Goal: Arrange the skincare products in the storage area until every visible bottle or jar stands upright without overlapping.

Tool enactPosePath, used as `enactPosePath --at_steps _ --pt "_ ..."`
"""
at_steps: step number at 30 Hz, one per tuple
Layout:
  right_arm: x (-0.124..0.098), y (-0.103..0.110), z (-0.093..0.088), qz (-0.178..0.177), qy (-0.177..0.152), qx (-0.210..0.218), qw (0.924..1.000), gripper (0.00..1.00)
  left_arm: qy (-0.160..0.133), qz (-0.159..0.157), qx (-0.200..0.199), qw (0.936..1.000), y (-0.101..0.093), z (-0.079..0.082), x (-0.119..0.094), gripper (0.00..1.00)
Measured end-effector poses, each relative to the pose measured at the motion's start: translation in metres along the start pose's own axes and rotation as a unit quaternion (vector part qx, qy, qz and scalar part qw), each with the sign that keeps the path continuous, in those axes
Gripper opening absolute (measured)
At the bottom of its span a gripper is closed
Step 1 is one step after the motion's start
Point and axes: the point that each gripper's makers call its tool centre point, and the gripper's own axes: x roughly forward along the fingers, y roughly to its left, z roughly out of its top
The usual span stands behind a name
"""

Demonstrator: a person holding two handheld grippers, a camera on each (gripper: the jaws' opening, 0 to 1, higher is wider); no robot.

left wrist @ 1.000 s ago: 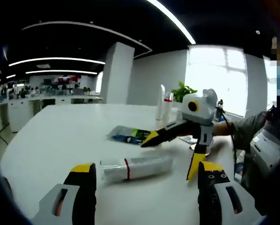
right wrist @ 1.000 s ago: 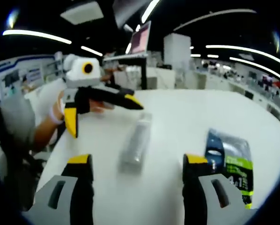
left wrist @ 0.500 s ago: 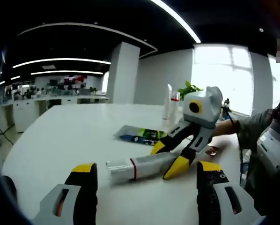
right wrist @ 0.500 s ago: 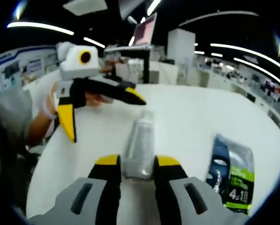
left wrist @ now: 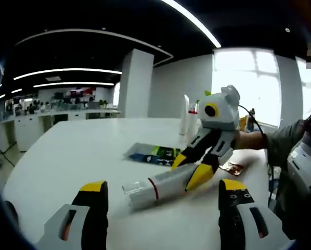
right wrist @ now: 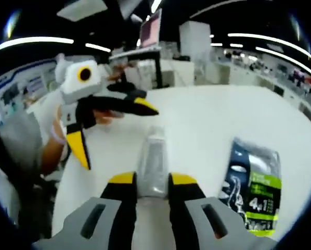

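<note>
In the right gripper view the right tool has its yellow-tipped jaws drawn in narrow on the near end of a clear tube, which lies lengthwise away from the camera on the white bench. The left gripper view shows the same tube from the side (a red band circles it near its cap end), one end pinched by the right tool and tilted slightly up off the bench, the capped end pointing toward the camera's left. The left tool has its jaws spread wide with nothing between them, hovering over the bench just short of the tube; in the right gripper view that left tool hangs above the bench to the left of the tube, jaws wide, held by a hand. A flat dark packet with green and white print lies on the bench to the right of the tube, apart from it; in the left gripper view the packet lies beyond the tube. Further back in that view two slim white bottles stand upright near a window, and a small foil sachet lies by the person's sleeve.
</note>
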Motion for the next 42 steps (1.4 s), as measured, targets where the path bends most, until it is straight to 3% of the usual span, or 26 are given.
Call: enactPosePath --at_steps 3,5,8,11,14,16,19,22,24,27,29,30,35,40,41,42 --pt "-0.010 -0.002 0.000 0.019 -0.011 0.052 0.9984 0.21 0.004 -0.007 0.004 1.0000 -0.003 -0.001 0.003 0.90" --pt "-0.020 -0.005 0.001 0.045 -0.027 0.111 0.9924 0.21 0.007 -0.020 0.009 0.9997 -0.009 -0.002 0.006 0.90" --pt "-0.031 -0.011 0.004 0.065 -0.043 0.163 0.9835 0.21 0.006 -0.032 0.004 0.9995 -0.013 -0.002 0.011 0.90" --pt "-0.039 -0.015 0.007 0.074 -0.057 0.188 0.9778 0.21 0.004 -0.036 -0.003 0.9993 -0.015 -0.001 0.015 0.90" --pt "-0.052 -0.011 0.018 0.098 -0.092 0.223 0.9655 0.21 0.006 -0.053 -0.006 0.9986 -0.022 0.000 0.022 0.90" --pt "-0.064 -0.007 0.029 0.117 -0.123 0.239 0.9561 0.21 0.003 -0.082 -0.016 0.9965 -0.034 0.003 0.027 0.90" --pt "-0.076 -0.004 0.038 0.123 -0.145 0.235 0.9532 0.21 -0.012 -0.126 -0.037 0.9912 -0.051 0.010 0.031 0.88" --pt "-0.093 0.003 0.048 0.126 -0.171 0.223 0.9515 0.21 -0.060 -0.208 -0.080 0.9730 -0.082 0.033 0.030 0.88" --pt "-0.107 0.012 0.054 0.133 -0.195 0.221 0.9462 0.21 -0.115 -0.256 -0.139 0.9498 -0.094 0.061 0.027 0.87" --pt "-0.123 0.017 0.059 0.132 -0.215 0.214 0.9436 0.21 -0.156 -0.291 -0.212 0.9199 -0.099 0.087 0.027 0.81" --pt "-0.133 0.016 0.061 0.125 -0.222 0.206 0.9448 0.21 -0.177 -0.309 -0.242 0.9025 -0.101 0.101 0.029 0.77" --pt "-0.136 0.017 0.060 0.117 -0.230 0.206 0.9439 0.21 -0.181 -0.314 -0.253 0.8971 -0.101 0.106 0.031 0.75" --pt "-0.157 0.012 0.061 0.110 -0.265 0.212 0.9341 0.21 -0.183 -0.335 -0.263 0.8859 -0.101 0.124 0.042 0.62" --pt "-0.174 0.000 0.058 0.100 -0.286 0.222 0.9267 0.21 -0.160 -0.357 -0.249 0.8862 -0.114 0.129 0.065 0.39" --pt "-0.178 -0.002 0.057 0.094 -0.291 0.223 0.9256 0.21 -0.155 -0.360 -0.239 0.8885 -0.115 0.129 0.068 0.30" --pt "-0.182 -0.002 0.059 0.098 -0.301 0.224 0.9218 0.21 -0.152 -0.352 -0.223 0.8961 -0.114 0.128 0.075 0.27"
